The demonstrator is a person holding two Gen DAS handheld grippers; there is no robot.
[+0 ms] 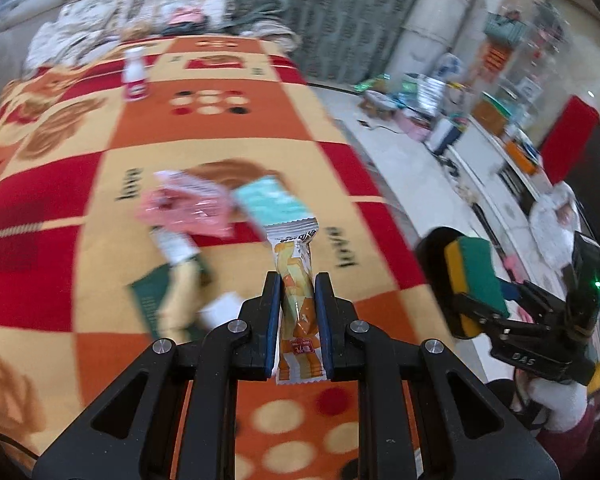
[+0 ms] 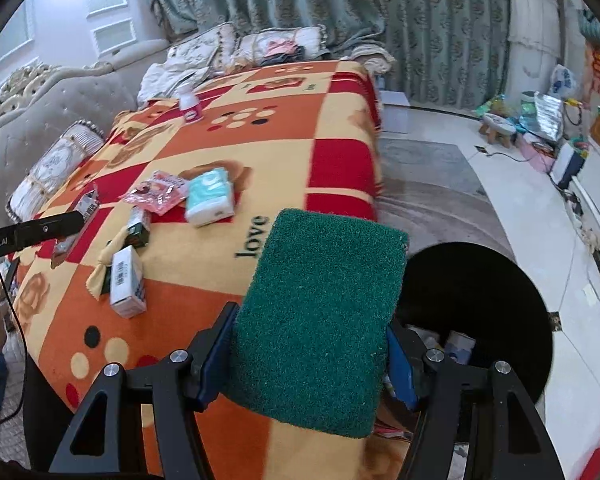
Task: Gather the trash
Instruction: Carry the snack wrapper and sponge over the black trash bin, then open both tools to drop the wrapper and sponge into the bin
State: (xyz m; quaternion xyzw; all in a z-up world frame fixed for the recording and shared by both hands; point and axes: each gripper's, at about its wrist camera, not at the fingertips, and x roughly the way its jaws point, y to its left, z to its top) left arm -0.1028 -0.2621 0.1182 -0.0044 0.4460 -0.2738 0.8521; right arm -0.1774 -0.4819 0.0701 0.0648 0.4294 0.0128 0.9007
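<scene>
My left gripper [image 1: 297, 280] is shut on an orange snack wrapper [image 1: 298, 300] and holds it above the patterned blanket [image 1: 228, 132]. My right gripper [image 2: 308, 328] is shut on a green and yellow sponge [image 2: 320, 320], which also shows in the left wrist view [image 1: 474, 280]. It hangs beside a black bin [image 2: 500, 292] on the floor, with items inside. On the blanket lie a pink wrapper [image 2: 156, 192], a teal tissue pack [image 2: 210, 198], a green and yellow wrapper [image 2: 116, 256], a small white box [image 2: 126, 282] and a white bottle [image 2: 190, 106].
The sofa has pillows [image 2: 52, 168] at the left and back. Green curtains [image 2: 340, 0] hang behind. The white floor [image 2: 440, 152] at the right holds a grey rug, a small stool [image 2: 498, 126] and clutter by a low cabinet.
</scene>
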